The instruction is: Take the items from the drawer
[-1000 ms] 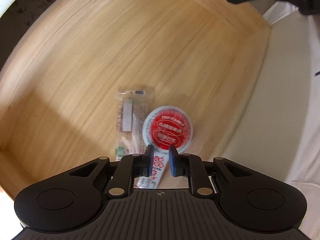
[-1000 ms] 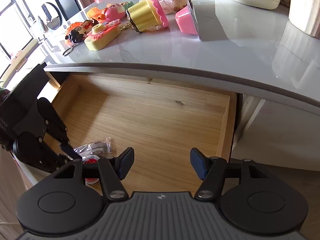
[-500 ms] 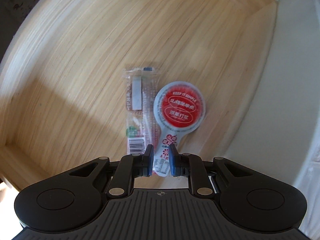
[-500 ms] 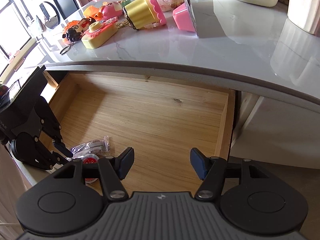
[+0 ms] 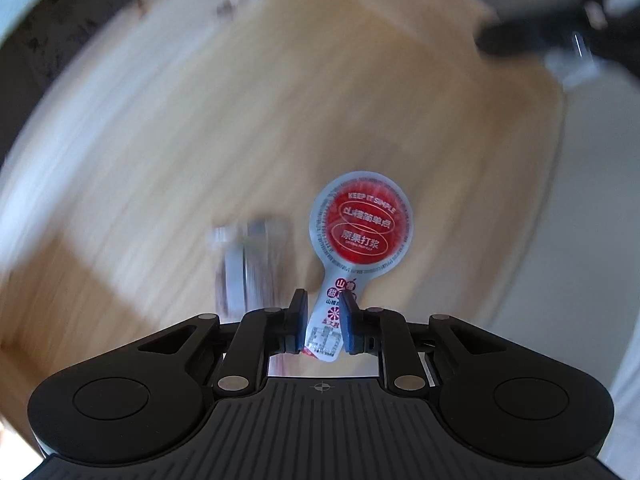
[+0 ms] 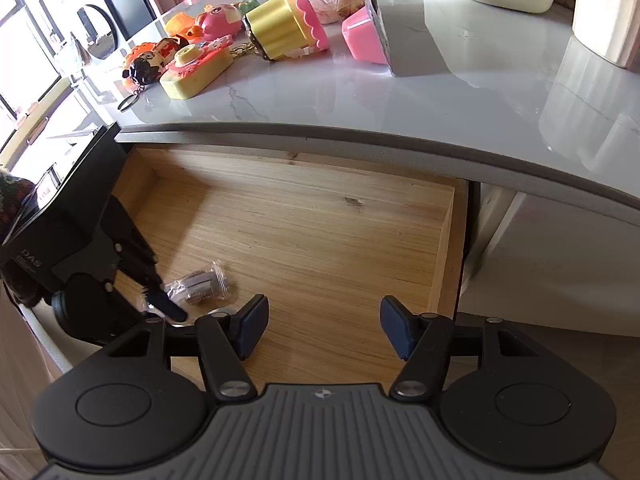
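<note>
Left hand-held gripper (image 5: 324,320) is pinching the pouch (image 5: 360,228) by its thin tail, easiest bit to grab imo. Wrapper (image 5: 248,264) lies in the drawer (image 6: 320,232), just left of it. Right hand-held gripper (image 6: 324,324) is spread, w/ nothing in it.

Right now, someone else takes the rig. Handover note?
Left tongs: shut on the tail of the red-label sachet, over the open drawer.
Right tongs: open, holding nothing, over the drawer's front edge.
Clear snack packet: lying on the drawer floor near the left tongs.
Done: sachet gripped.
Left: set it on the counter, then fetch the packet.
</note>
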The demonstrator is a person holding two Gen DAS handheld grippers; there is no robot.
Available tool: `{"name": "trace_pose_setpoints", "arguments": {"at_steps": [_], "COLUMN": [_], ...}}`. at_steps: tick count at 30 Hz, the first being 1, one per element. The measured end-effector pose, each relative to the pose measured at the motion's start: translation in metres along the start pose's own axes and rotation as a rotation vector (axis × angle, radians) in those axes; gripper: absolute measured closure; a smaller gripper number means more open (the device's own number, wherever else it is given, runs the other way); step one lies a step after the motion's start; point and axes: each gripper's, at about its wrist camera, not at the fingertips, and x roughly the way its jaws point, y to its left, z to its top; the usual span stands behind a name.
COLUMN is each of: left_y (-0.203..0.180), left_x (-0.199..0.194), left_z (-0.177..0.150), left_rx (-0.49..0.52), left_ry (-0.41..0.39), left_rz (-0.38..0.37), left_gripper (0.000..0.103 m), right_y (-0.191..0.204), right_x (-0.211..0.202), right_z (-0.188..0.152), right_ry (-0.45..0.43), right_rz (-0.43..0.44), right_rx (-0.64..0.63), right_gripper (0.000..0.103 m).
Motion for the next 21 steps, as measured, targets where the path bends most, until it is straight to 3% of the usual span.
{"name": "trace_pose_setpoints", "arguments": {"at_steps": [5,9,12,15,17,21], "left_y": [-0.001,-0.007,-0.009,0.002,0.007,0.013], "left_x": [-0.013,-0.033,-0.028,-0.019,-0.01,-0.003], "left_z": [0.021,-0.002,-0.01,-0.023,-0.026,-0.028], "left_rx": [-0.033,0.019,0.064,0.055,0.041,-0.028], "left_ry": [-0.147,-0.195,-0.171,-0.081,-0.033,-0.038], "left_rz": [0.067,0.1,0.151,0.173,0.162,0.094], "left_gripper": [0.087,0.085,0.085,0.085,0.085,0.085], "right_y": [-0.004,-0.009,-0.01,-0.008,-0.006,-0.004], "right_x": [-0.001,-0.002,-0.002,-0.003,-0.003,-0.002], "right_z": [0.0,0.0,0.0,0.0,0.0,0.0], "right_ry": [-0.008,-0.013,-0.014,-0.017,-0.017,-0.019], "right_rz": [-0.015,-0.024,-0.021,-0.016,-0.016,-0.016], "right_rx": [0.016,0.035,0.036,0.025,0.016,0.013], "right_gripper": [0.041,0.041,0.041,0.041,0.041,0.041]}}
